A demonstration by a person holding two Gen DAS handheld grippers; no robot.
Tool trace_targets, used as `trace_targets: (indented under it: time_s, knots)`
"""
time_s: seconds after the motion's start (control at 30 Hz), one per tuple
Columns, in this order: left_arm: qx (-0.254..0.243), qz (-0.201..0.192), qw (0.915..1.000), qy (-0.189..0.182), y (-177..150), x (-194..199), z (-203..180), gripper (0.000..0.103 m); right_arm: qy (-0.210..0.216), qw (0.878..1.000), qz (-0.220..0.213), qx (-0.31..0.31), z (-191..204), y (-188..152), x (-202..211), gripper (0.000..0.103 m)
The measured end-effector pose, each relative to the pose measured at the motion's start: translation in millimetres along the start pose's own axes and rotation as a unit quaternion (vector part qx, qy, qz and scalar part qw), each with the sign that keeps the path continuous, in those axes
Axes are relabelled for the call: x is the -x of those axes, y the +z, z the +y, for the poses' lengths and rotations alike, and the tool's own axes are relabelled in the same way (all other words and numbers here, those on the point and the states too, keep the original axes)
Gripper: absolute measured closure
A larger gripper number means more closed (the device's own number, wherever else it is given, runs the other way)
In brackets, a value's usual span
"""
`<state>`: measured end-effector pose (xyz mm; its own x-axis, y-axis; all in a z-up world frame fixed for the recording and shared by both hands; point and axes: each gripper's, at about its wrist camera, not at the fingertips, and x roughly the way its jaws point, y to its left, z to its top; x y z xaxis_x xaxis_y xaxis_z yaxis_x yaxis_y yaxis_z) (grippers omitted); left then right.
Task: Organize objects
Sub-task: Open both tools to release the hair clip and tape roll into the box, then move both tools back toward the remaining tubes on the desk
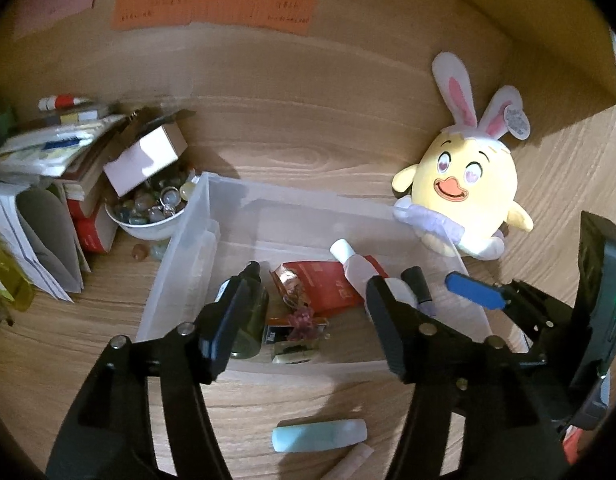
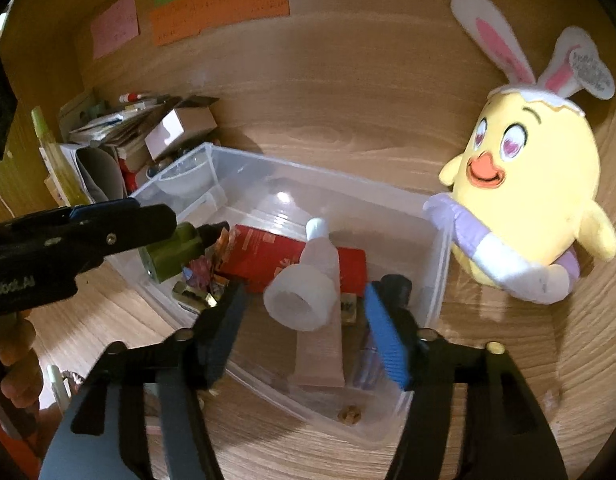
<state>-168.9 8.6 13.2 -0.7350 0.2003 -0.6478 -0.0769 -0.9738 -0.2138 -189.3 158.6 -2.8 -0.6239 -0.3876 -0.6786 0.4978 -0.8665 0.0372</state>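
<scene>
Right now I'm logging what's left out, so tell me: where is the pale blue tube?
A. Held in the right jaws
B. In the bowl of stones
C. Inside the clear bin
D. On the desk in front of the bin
D: the blue tube lies on the desk, outside the near wall of the bin.

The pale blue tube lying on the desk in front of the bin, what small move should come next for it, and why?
Probably lower the left tool toward the pale blue tube and close on it. Both tools look open and empty, hanging over the clear bin, which already holds a red box and bottles. The tube lies outside it on the wooden desk, nearest the left tool.
</scene>
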Motion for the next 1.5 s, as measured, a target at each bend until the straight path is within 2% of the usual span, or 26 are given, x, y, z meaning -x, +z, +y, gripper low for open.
trace_targets:
  time_s: [0.1, 0.3, 0.33, 0.43, 0.9, 1.17, 1.5]
  knots:
    - [-0.009, -0.01, 0.9999, 0.006, 0, 11, -3, 0.031, -0.004, 1.0, -0.01, 0.002, 2, 1, 7, 0.032]
    - [-0.024, -0.034, 0.9991, 0.013, -1, 40, -10, 0.01, 0.003, 1.0, -0.021, 0.004, 4, 3, 21, 0.03]
    - [-0.026, -0.037, 0.9989, 0.014, -2, 44, -10, 0.009, 0.005, 1.0, -0.023, 0.004, 5, 3, 24, 0.028]
    - [-0.034, -0.044, 0.9982, 0.022, -6, 58, -10, 0.008, 0.011, 0.999, -0.031, 0.001, 7, 2, 33, 0.021]
    - [-0.036, -0.026, 0.9976, 0.054, -44, 89, 9, 0.005, 0.027, 0.998, -0.055, 0.024, 28, -13, 70, 0.021]
    - [-0.018, 0.005, 0.9968, 0.078, -79, 94, 28, 0.005, 0.054, 0.997, -0.034, 0.039, 44, -32, 66, 0.02]
    - [0.003, 0.038, 0.9954, 0.088, -119, 94, 43, 0.005, 0.082, 0.995, 0.006, 0.055, 70, -55, 51, 0.02]
